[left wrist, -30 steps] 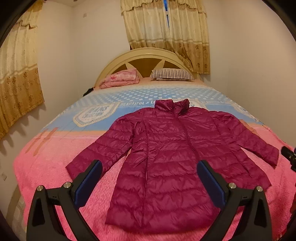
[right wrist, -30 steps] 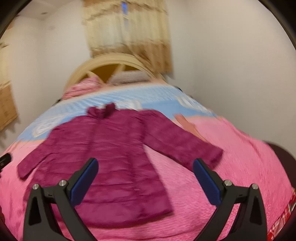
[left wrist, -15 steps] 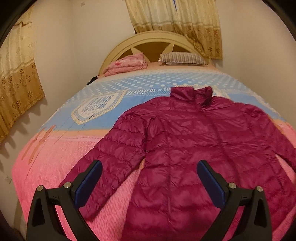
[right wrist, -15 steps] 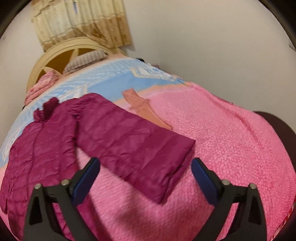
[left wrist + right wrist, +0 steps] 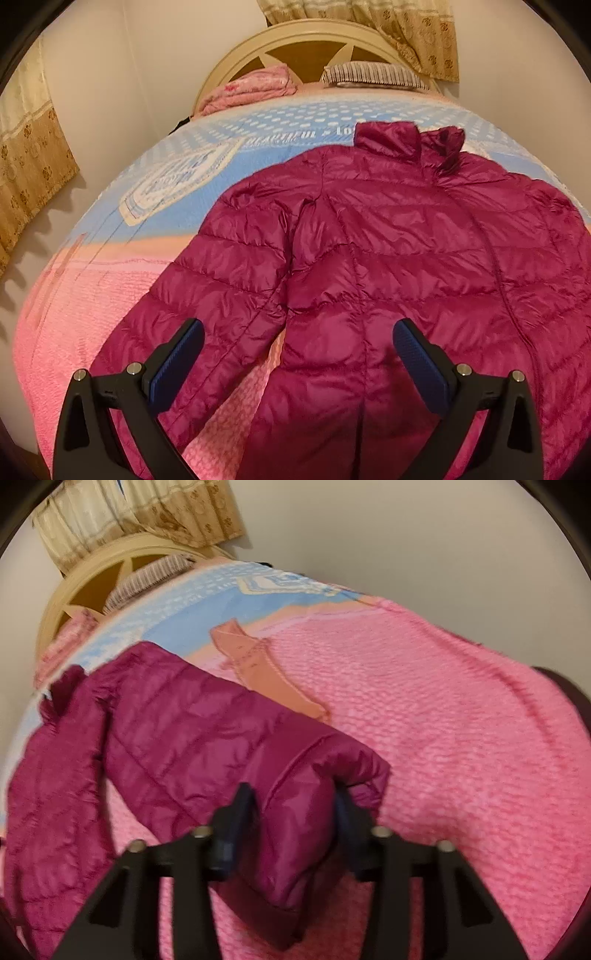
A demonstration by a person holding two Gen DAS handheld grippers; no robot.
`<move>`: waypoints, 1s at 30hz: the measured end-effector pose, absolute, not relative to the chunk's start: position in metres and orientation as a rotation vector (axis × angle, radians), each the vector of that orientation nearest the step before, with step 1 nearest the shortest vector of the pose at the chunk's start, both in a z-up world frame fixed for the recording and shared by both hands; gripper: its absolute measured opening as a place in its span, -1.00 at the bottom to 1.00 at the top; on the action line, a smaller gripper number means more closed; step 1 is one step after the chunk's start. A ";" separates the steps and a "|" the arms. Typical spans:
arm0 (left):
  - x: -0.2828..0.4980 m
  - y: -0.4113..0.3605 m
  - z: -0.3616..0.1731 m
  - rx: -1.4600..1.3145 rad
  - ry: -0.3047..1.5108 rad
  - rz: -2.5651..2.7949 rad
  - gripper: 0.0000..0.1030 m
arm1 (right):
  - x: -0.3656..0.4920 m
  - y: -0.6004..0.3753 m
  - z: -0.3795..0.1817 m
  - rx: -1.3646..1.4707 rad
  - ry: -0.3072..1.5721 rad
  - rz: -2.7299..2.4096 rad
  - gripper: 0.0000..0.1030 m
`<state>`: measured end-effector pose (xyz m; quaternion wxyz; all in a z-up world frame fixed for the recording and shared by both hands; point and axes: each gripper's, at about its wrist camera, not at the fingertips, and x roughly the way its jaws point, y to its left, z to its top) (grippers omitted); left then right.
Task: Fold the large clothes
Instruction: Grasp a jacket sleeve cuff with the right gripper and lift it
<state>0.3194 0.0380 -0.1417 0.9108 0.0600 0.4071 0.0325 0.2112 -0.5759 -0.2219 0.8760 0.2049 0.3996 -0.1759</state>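
Jacket (image 5: 388,258) is a magenta quilted puffer, laid out flat and front-up on the bed (image 5: 92,332), collar toward the headboard (image 5: 306,40), sleeves angled out to either side. Spreading it like that makes sense for a fold: both sleeves are reachable and can go across the body first.

The right hand-held gripper (image 5: 291,808) is down at the cuff end of the right sleeve (image 5: 207,738), jaws closing with the padded fabric bunched up between them. The puffy cloth already bulges against both pads, so I'd call that a pinch on the sleeve, probably so it can be carried over onto the chest. Grabbing near the cuff gives the most length to swing.

The left hand-held gripper (image 5: 295,354) is spread wide and holding nothing. It hangs over the gap between the left sleeve (image 5: 207,306) and the body of the coat, pads clear of the cloth. My guess is it's lining up for the other sleeve.

Writing: the bedspread (image 5: 258,122) has a blue band with white print, something like "BEAUTIFUL" then a mark and "LO…", the rest hidden under the collar. There's also a shield-style badge (image 5: 177,177) printed on it, too blurry to read. No brand tag visible on the jacket.

A striped pillow (image 5: 373,74) and a folded pink blanket (image 5: 251,88) sit up by the headboard, well away from the work
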 end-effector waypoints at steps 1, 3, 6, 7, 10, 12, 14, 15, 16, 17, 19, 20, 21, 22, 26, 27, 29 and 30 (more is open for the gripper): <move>0.322 0.039 -0.143 0.120 0.848 0.069 0.98 | 0.213 -0.579 -0.223 0.435 0.840 -0.350 -0.50; 0.326 0.040 -0.145 0.117 0.859 0.065 0.98 | 0.219 -0.580 -0.223 0.435 0.847 -0.320 -0.64; 0.331 0.042 -0.144 0.138 0.855 0.073 0.98 | 0.230 -0.579 -0.217 0.400 0.851 -0.305 -0.73; 0.333 0.042 -0.142 0.141 0.852 0.076 0.98 | 0.234 -0.579 -0.213 0.393 0.842 -0.296 -0.73; 0.343 0.048 -0.136 0.141 0.844 0.088 0.98 | 0.245 -0.578 -0.199 0.373 0.812 -0.266 -0.75; 0.348 0.051 -0.131 0.141 0.840 0.096 0.98 | 0.254 -0.572 -0.186 0.342 0.795 -0.249 -0.75; 0.353 0.054 -0.127 0.144 0.832 0.097 0.98 | 0.264 -0.563 -0.170 0.309 0.772 -0.227 -0.75; 0.355 0.054 -0.126 0.145 0.830 0.099 0.98 | 0.270 -0.556 -0.162 0.288 0.760 -0.213 -0.75; 0.357 0.056 -0.125 0.146 0.828 0.102 0.98 | 0.275 -0.550 -0.155 0.270 0.752 -0.201 -0.75; 0.358 0.057 -0.125 0.145 0.828 0.102 0.98 | 0.281 -0.541 -0.146 0.243 0.735 -0.186 -0.75; 0.360 0.059 -0.125 0.136 0.832 0.100 0.98 | 0.294 -0.518 -0.130 0.194 0.709 -0.149 -0.75; 0.360 0.061 -0.125 0.129 0.835 0.098 0.98 | 0.300 -0.510 -0.125 0.175 0.702 -0.134 -0.75; 0.361 0.062 -0.126 0.125 0.837 0.097 0.98 | 0.307 -0.497 -0.119 0.151 0.693 -0.115 -0.75; 0.361 0.065 -0.126 0.119 0.840 0.096 0.98 | 0.313 -0.487 -0.115 0.133 0.688 -0.098 -0.75; 0.361 0.074 -0.129 0.112 0.843 0.107 0.98 | 0.337 -0.432 -0.102 0.041 0.667 -0.015 -0.76; 0.361 0.077 -0.129 0.107 0.845 0.110 0.98 | 0.343 -0.418 -0.101 0.024 0.664 0.005 -0.76; 0.360 0.085 -0.130 0.091 0.849 0.115 0.98 | 0.351 -0.393 -0.102 0.004 0.665 0.050 -0.76; 0.360 0.090 -0.130 0.086 0.849 0.120 0.98 | 0.356 -0.377 -0.104 -0.010 0.670 0.078 -0.76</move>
